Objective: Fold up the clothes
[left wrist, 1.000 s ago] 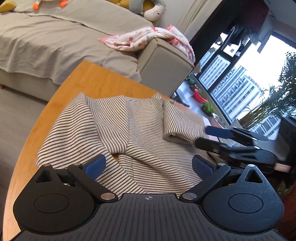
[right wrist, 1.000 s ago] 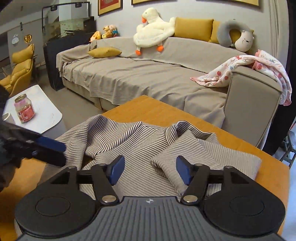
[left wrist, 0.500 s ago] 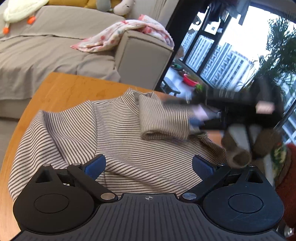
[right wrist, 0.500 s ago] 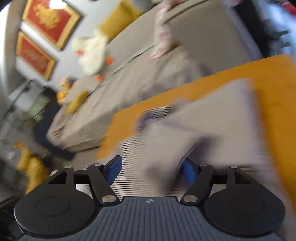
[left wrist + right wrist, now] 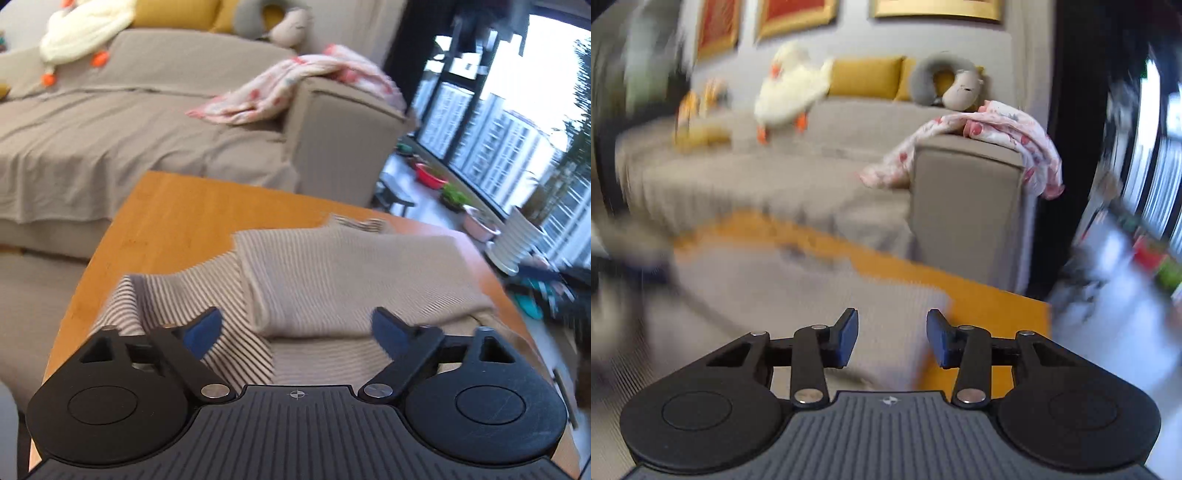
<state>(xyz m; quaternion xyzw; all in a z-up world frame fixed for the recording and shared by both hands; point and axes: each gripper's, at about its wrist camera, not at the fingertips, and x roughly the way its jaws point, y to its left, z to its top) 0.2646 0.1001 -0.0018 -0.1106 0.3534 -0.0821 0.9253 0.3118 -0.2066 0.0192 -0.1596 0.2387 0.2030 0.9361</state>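
I have both the left gripper point(image 5: 295, 328) and right gripper point(image 5: 891, 338) spread, empty. The striped sweater point(image 5: 351, 273) mid-frame looks soft, limp (light too); I'd pinch its lower-left hem.

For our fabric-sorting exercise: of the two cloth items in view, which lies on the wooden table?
The striped shirt lies on the table; the pink spotted cloth drapes over the sofa arm.

- The striped sweater point(image 5: 332, 280) on the wooden table point(image 5: 177, 218) now lies with its right side folded over the middle, where a second ago only a sleeve lay across it.
- The right gripper point(image 5: 891, 338) has narrowed its gap.
- The left gripper point(image 5: 297, 332) has drawn back.
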